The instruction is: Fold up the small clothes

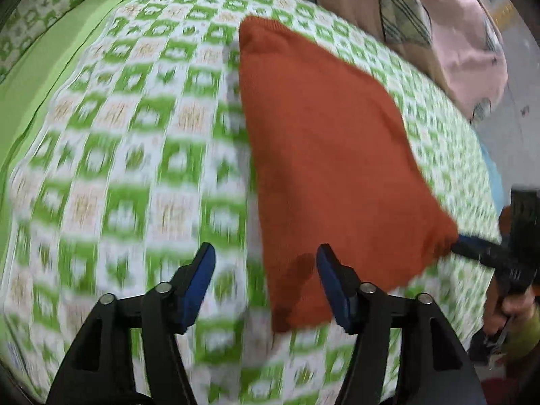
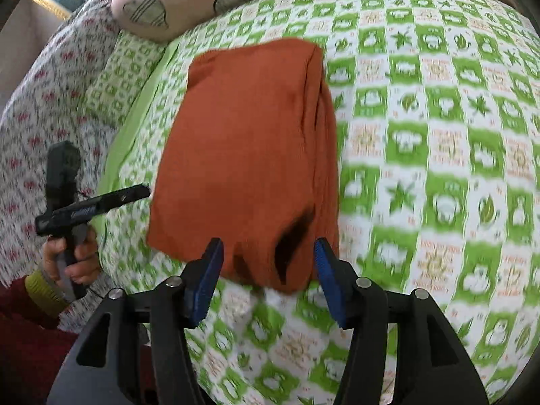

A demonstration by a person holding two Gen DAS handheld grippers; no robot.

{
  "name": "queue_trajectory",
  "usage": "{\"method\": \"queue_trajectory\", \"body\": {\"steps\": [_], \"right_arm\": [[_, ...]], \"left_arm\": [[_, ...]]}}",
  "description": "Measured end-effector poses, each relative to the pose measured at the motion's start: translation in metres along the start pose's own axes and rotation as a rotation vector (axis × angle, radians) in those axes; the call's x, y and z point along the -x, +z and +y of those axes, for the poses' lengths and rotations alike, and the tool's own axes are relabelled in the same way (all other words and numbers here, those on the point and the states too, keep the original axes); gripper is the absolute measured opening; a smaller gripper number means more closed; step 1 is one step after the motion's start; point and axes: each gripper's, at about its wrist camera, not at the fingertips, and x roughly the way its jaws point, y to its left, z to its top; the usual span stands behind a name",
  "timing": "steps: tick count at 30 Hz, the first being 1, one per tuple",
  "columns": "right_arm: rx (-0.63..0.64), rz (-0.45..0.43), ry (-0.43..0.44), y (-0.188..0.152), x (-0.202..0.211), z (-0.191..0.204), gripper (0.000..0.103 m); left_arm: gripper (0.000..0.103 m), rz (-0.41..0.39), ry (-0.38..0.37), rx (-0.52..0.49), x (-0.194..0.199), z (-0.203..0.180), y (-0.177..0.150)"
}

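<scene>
A folded rust-orange knitted garment (image 1: 324, 155) lies flat on the green-and-white checked bedspread (image 1: 135, 155). My left gripper (image 1: 266, 256) hovers open over its near left edge; the right finger is above the cloth, the left finger above the bedspread. The right gripper (image 1: 467, 244) reaches the garment's near right corner from the side. In the right wrist view the garment (image 2: 249, 155) shows a folded edge along its right side. My right gripper (image 2: 269, 248) stands open with the garment's near edge between its pads, not pressed. At the far left, a hand holds the left gripper (image 2: 140, 190) beside the garment.
A pale pink pillow with heart drawings (image 2: 175, 3) lies at the bed's far end, also seen in the left wrist view (image 1: 459, 33). A white floral sheet (image 2: 44, 101) covers the left side. A checked pillow (image 1: 44, 10) sits at the far left. The view is motion-blurred.
</scene>
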Motion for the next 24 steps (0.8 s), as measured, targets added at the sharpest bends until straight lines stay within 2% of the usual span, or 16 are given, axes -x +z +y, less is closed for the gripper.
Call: {"method": "queue_trajectory", "body": {"steps": [3, 4, 5, 6, 7, 9, 12, 14, 17, 18, 19, 20, 22, 24], "right_arm": [[0.032, -0.016, 0.011, -0.005, -0.004, 0.005, 0.054], [0.038, -0.027, 0.024, -0.004, -0.005, 0.008, 0.04], [0.042, -0.031, 0.05, -0.002, -0.007, 0.009, 0.02], [0.039, -0.018, 0.06, 0.001, -0.011, 0.009, 0.009], [0.036, 0.001, 0.052, 0.004, -0.016, 0.009, 0.005], [0.031, 0.001, 0.038, 0.014, -0.015, 0.012, 0.005], [-0.011, -0.082, 0.139, 0.032, 0.015, 0.022, 0.005], [0.016, -0.131, 0.172, 0.041, 0.035, 0.034, 0.005], [0.058, -0.15, 0.179, 0.047, 0.048, 0.047, 0.005], [0.072, -0.151, 0.17, 0.048, 0.048, 0.05, 0.005], [0.084, -0.15, 0.156, 0.048, 0.047, 0.052, 0.005], [0.088, -0.149, 0.145, 0.047, 0.045, 0.052, 0.005], [0.09, -0.153, 0.139, 0.043, 0.045, 0.051, 0.005], [0.136, -0.159, 0.09, 0.035, 0.045, 0.049, 0.004]], "left_arm": [[0.066, 0.018, 0.045, -0.046, -0.001, -0.009, -0.031], [0.067, 0.016, 0.052, -0.06, -0.002, -0.012, -0.038], [0.069, 0.005, 0.06, -0.078, -0.001, -0.017, -0.046], [0.071, -0.002, 0.069, -0.087, -0.001, -0.02, -0.05], [0.072, -0.013, 0.085, -0.101, -0.002, -0.024, -0.056], [0.072, -0.026, 0.102, -0.116, -0.003, -0.03, -0.065], [0.076, -0.057, 0.131, -0.124, -0.005, -0.036, -0.071], [0.077, -0.085, 0.174, -0.115, -0.007, -0.038, -0.071], [0.076, -0.129, 0.237, -0.085, -0.011, -0.04, -0.063], [0.073, -0.144, 0.261, -0.059, -0.009, -0.037, -0.059], [0.06, -0.16, 0.256, -0.033, -0.005, -0.034, -0.057], [0.042, -0.176, 0.238, -0.005, -0.001, -0.031, -0.055], [0.025, -0.192, 0.207, 0.031, 0.004, -0.027, -0.053], [0.016, -0.197, 0.221, 0.009, 0.003, -0.033, -0.056]]}}
